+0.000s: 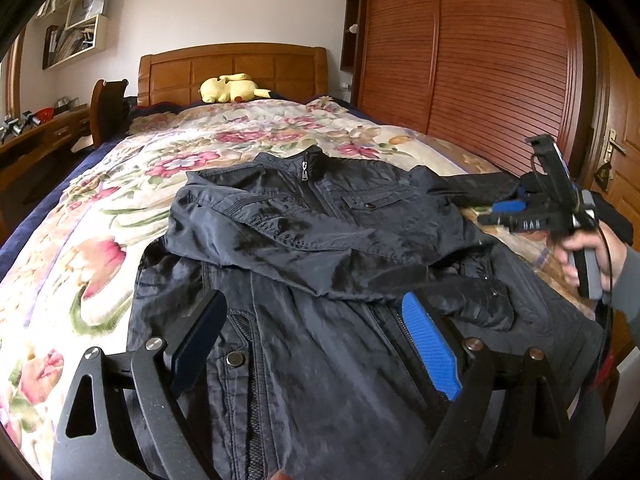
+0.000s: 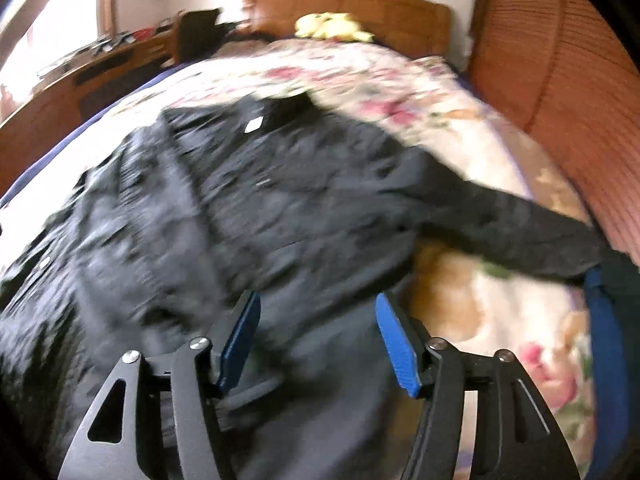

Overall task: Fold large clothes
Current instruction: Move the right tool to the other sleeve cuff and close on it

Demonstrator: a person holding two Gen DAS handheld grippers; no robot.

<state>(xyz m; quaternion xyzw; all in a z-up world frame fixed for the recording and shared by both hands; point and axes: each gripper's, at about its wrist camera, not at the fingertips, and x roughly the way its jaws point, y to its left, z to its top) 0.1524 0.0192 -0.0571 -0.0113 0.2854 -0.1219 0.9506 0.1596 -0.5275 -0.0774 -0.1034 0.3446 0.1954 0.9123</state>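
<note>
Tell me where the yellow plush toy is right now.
In the left wrist view, the yellow plush toy lies at the head of the bed, against the wooden headboard, far beyond the dark jacket.

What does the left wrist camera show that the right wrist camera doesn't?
Only the left wrist view shows the right gripper from outside, the hand holding it, the wall shelves and the door handle. Only the right wrist view shows a jacket sleeve stretched out across the floral bedspread. Both show the dark jacket, the yellow plush toy, the headboard and the wardrobe.
</note>
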